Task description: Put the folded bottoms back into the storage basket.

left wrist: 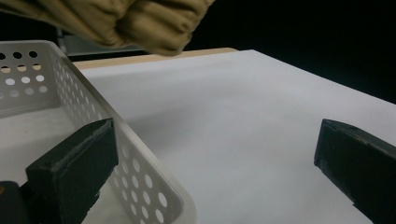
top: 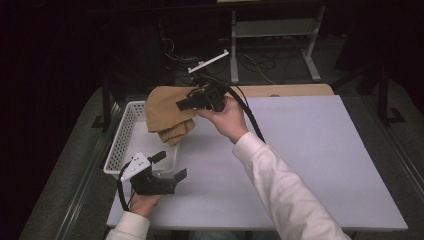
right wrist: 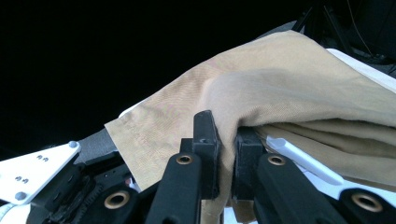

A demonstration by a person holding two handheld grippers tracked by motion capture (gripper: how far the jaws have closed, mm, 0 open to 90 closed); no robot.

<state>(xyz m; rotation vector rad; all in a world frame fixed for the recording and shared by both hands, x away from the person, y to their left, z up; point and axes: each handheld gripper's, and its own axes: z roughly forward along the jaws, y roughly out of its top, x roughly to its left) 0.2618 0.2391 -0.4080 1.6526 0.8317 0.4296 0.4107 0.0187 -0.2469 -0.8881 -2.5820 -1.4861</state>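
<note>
One tan cloth (top: 167,112) pinched in right hand-held gripper (top: 186,104) over one white basket (top: 121,137); left hand-held gripper (top: 170,166) spread, empty.

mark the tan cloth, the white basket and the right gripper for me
tan cloth (top: 162,112), high view, upper fold of the hanging fabric
white basket (top: 121,135), high view, perforated left wall
right gripper (right wrist: 227,151), right gripper view, between the fingers, shut on the cloth

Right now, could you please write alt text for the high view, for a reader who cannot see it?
The right tool holds a folded tan cloth raised over the far end of a white perforated basket at the left edge of a white table. The left tool, jaws open, rests by the basket's near end, and both of the person's sleeves are white.
</note>
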